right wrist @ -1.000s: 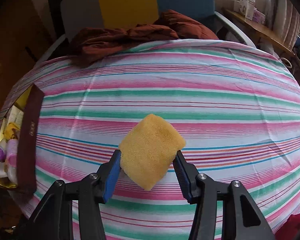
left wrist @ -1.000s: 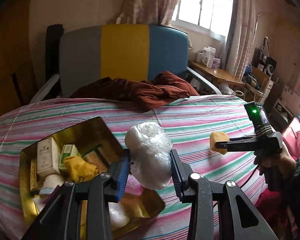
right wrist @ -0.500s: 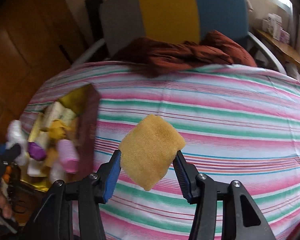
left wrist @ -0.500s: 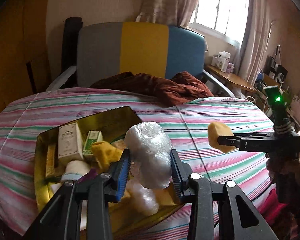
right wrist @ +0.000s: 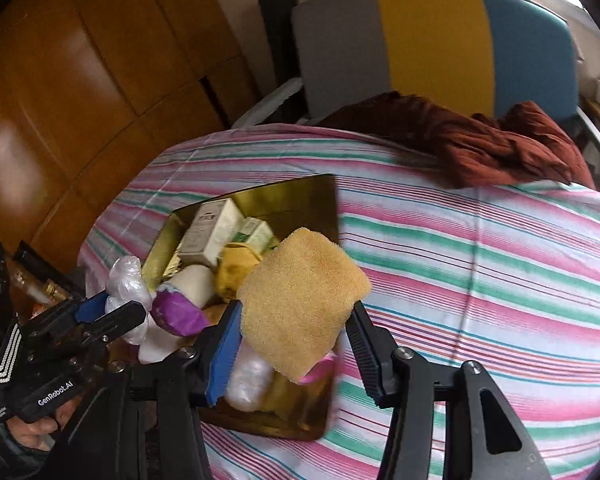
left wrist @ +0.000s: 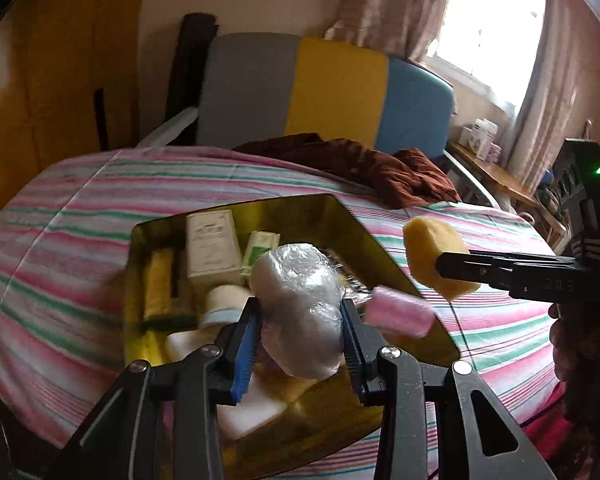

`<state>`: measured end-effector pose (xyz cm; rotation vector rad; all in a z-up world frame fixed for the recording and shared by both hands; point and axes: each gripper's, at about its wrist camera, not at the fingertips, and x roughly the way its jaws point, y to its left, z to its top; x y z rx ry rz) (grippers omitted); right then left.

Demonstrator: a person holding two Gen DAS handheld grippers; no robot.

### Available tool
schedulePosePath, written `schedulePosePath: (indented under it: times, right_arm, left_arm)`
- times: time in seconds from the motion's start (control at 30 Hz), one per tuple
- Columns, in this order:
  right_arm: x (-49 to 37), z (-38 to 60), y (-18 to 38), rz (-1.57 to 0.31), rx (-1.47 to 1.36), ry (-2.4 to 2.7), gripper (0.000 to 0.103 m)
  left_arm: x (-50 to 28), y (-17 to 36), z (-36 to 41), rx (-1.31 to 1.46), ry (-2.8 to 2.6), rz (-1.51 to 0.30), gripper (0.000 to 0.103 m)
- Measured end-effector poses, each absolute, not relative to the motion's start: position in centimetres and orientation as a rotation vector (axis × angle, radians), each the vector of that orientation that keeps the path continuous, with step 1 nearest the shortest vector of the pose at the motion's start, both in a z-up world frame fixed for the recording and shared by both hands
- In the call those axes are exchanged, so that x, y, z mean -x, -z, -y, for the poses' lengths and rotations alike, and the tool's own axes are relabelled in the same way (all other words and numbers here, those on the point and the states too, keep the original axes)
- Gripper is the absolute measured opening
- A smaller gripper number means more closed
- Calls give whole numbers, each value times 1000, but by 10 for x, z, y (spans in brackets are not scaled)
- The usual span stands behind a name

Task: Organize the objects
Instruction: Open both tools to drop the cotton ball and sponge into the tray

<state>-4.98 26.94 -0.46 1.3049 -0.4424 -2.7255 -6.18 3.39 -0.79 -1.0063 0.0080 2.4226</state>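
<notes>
My left gripper (left wrist: pixel 300 332) is shut on a crumpled clear plastic bundle (left wrist: pixel 300 308) and hangs over the gold tin box (left wrist: pixel 364 224) on the striped bedspread. My right gripper (right wrist: pixel 292 340) is shut on a yellow sponge (right wrist: pixel 304 304) above the near right part of the same gold tin box (right wrist: pixel 308 196). In the left wrist view the right gripper (left wrist: pixel 440 268) holds the yellow sponge (left wrist: pixel 428 248) just right of the box. In the right wrist view the left gripper (right wrist: pixel 120 308) with the plastic bundle (right wrist: pixel 126 280) is at the box's left side.
The box holds white cartons (left wrist: pixel 212 244), a pink roll (left wrist: pixel 400 314), a purple item (right wrist: pixel 176 314), a yellow cloth (right wrist: pixel 236 268) and several more things. A dark red cloth (right wrist: pixel 480 140) lies at the bed's far edge before a grey-yellow-blue chair (left wrist: pixel 324 88). A wooden wardrobe (right wrist: pixel 80 80) stands left.
Both grippers moved left toward the gold box, keeping their loads. The left one now hangs over its contents; the right one has reached the box's right side.
</notes>
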Motion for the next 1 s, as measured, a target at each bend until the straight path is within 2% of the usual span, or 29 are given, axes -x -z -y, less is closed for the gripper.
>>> schedulePosePath:
  times: [0.2,0.37,0.4,0.47,0.6,0.8,1.0]
  right_arm:
    - [80,-253,9,434,-1302,2698,53]
    - [113,-252,14,491,-1311,2680,63]
    - [121,-252,16,507,-1316,2678,66]
    - [132,-253,19,531,-1336,2672,77]
    - [139,-255,26,576,-1351,2669,78]
    - [124,-261,32,577,-1373,2682,78]
    - [103,-255,27,524,-1355,2734,78]
  left_arm:
    - [72,12,-16,1023,-2422,42,39]
    - [79,17,-27,1034,-2381,52,42]
    - [81,19,-30,1037,-2376,53,44]
    - [88,22,-36,1047,-2368,59,56]
    - [98,28,-42,1065,-2382,84,71]
    - [95,33,-31,1087,-2423,83,79]
    - [86,29,-16,1072,-2469,66,82]
